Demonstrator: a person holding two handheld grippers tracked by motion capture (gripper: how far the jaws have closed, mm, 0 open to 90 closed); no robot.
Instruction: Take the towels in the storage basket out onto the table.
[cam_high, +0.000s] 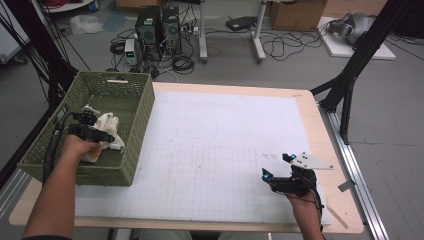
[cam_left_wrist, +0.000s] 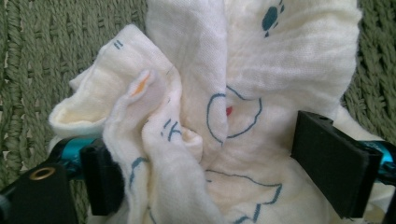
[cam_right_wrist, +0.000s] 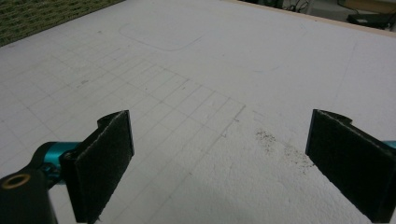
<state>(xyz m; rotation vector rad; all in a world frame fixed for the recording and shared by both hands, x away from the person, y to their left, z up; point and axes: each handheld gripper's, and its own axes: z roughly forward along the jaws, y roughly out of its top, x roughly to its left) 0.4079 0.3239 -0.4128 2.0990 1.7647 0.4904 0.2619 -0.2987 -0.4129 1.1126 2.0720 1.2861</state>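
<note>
A crumpled white cloth (cam_high: 108, 125) with blue outline drawings lies inside the green woven basket (cam_high: 142, 112) at the table's left. My left gripper (cam_high: 97, 128) reaches down into that basket. In the left gripper view its jaws stand wide apart on either side of the bunched cloth (cam_left_wrist: 205, 93), so the left gripper (cam_left_wrist: 205, 158) is open around it, with green weave (cam_left_wrist: 37, 46) behind. My right gripper (cam_high: 276, 166) hovers low over the white gridded mat (cam_high: 215, 140) near the front right, open, with nothing between its jaws (cam_right_wrist: 219, 140).
The basket's corner (cam_right_wrist: 37, 14) is at the far left in the right gripper view. Faint pencil outlines mark the mat (cam_right_wrist: 159, 42). Beyond the table are computer towers (cam_high: 157, 25), cables, cardboard boxes and black frame legs (cam_high: 350, 85) at the right.
</note>
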